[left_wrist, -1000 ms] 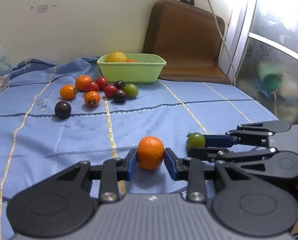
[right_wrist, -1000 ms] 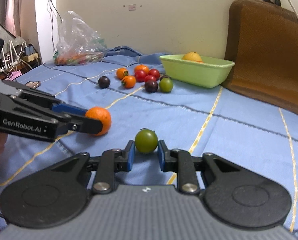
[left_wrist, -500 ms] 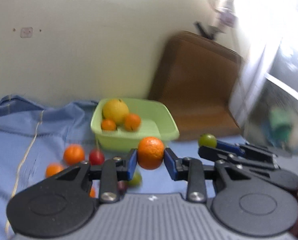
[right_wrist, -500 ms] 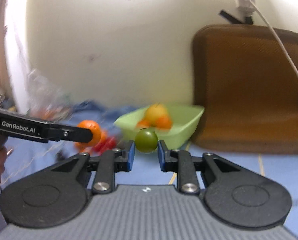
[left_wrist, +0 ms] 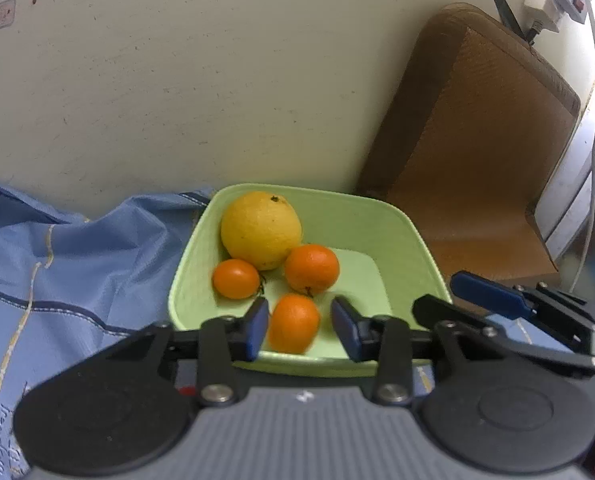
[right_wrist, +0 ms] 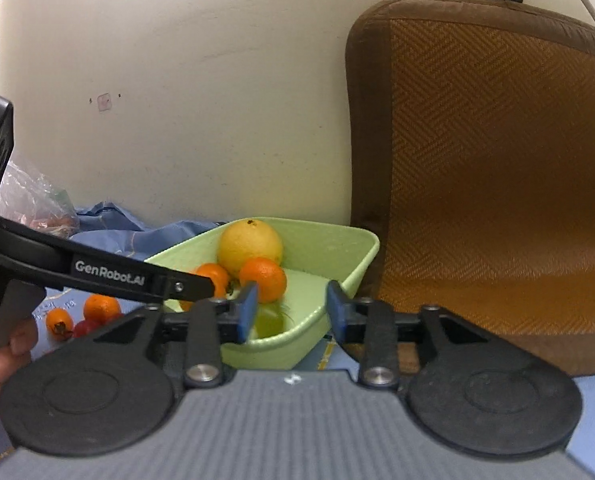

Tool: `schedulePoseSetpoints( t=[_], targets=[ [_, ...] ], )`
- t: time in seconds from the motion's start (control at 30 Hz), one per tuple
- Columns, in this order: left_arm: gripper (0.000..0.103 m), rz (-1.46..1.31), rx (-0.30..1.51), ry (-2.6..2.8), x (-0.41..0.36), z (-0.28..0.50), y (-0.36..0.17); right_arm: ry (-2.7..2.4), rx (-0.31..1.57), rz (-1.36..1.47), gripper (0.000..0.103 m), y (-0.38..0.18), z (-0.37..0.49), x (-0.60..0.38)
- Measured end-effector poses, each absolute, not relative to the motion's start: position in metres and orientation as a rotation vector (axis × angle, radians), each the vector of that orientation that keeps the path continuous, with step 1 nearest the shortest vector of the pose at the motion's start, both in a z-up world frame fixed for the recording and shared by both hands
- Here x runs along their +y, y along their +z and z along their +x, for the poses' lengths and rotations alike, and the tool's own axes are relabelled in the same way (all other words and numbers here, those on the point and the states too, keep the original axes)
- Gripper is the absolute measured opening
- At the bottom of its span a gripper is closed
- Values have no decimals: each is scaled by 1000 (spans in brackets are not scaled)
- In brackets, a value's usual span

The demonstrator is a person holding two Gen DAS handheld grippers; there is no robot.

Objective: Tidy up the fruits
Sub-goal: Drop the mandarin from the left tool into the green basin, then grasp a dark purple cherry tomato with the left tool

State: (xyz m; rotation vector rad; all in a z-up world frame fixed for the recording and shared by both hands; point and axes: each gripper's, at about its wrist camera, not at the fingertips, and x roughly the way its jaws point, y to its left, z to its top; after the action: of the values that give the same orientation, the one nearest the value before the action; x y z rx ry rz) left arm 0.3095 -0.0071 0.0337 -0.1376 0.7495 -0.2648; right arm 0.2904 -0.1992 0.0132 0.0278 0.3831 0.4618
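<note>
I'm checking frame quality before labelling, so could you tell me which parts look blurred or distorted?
Left wrist view: the orange between the open fingers is motion-smeared; the basin fruit is sharp. Right wrist view: a green fruit is a blur; fisheye bends the cushion.

The black left gripper (left_wrist: 299,326) with blue pads is spread wide; the matching black right gripper (right_wrist: 291,312) gapes likewise, side by side.
</note>
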Motion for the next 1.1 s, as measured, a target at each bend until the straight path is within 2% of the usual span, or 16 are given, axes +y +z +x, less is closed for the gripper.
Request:
schedulePoseSetpoints(
  t=[0.17, 0.37, 0.6, 0.87, 1.1],
  targets=[
    [38, -180, 677, -287, 18, 282, 67, 451, 340, 38, 45, 23, 278, -202],
    [40, -243, 563, -203, 91, 201, 93, 536, 346, 88, 45, 28, 234, -208],
    [40, -201, 646, -19, 130, 134, 44, 664, 454, 39, 44, 6, 187, -179],
    [41, -207, 673, -56, 119, 141, 27, 743, 477, -80, 44, -1, 178, -123],
    [42, -176, 665, -55, 113, 151, 20, 784, 481, -195, 44, -2, 203, -81]
  ],
)
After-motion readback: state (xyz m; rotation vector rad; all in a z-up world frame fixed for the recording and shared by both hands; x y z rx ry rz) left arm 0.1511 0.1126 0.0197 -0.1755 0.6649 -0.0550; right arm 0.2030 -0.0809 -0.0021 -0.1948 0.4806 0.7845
